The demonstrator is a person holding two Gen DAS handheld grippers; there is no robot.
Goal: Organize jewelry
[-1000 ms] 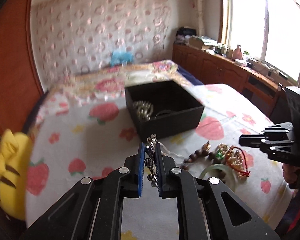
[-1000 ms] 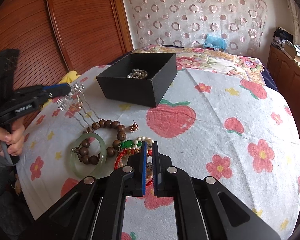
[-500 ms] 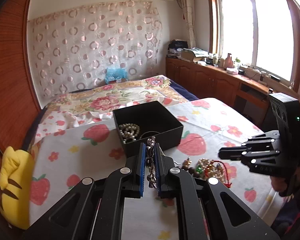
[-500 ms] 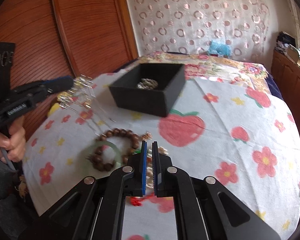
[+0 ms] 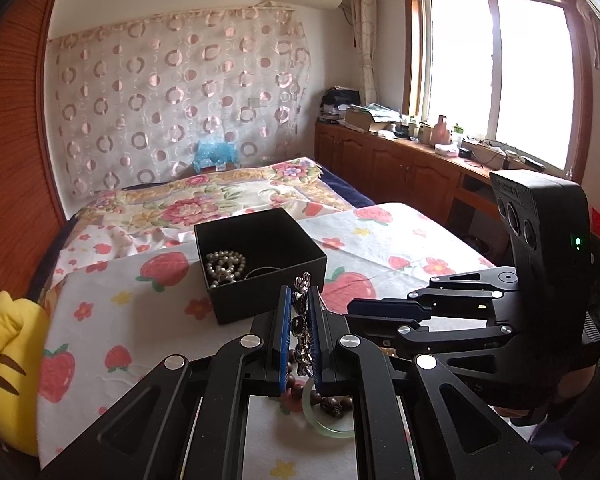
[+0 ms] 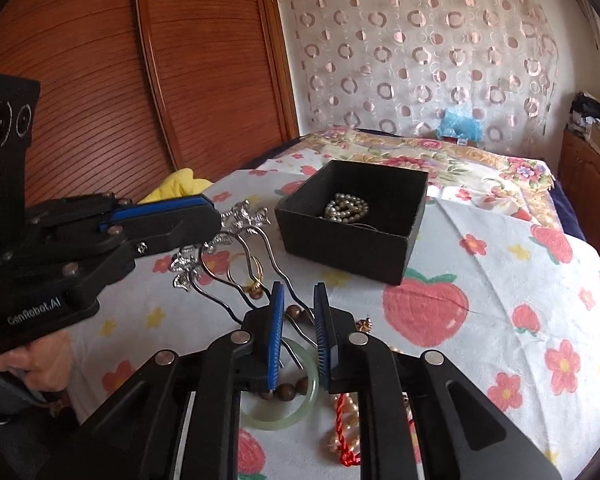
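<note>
The left gripper (image 5: 300, 322) is clamped on the ornate silver head of a hairpin (image 6: 236, 236), whose wavy prongs trail down from the pads toward the right gripper (image 6: 298, 330). The right gripper's jaws are opening; the prong tips show in the gap between its blue pads (image 6: 277, 332), but whether they touch the pads is unclear, and nothing is pinched. Just below and behind those pads lie a pale green jade bangle (image 6: 284, 412), a string of brown wooden beads (image 6: 288, 391) and a red cord with pearls (image 6: 342, 428) on the strawberry-print cloth (image 6: 500, 280). A gold ring (image 6: 248, 270) shows behind the prongs. Ahead of both grippers, slightly right of the right one, stands the open black box (image 6: 352, 216) with a pearl strand (image 6: 346, 208) inside.
</note>
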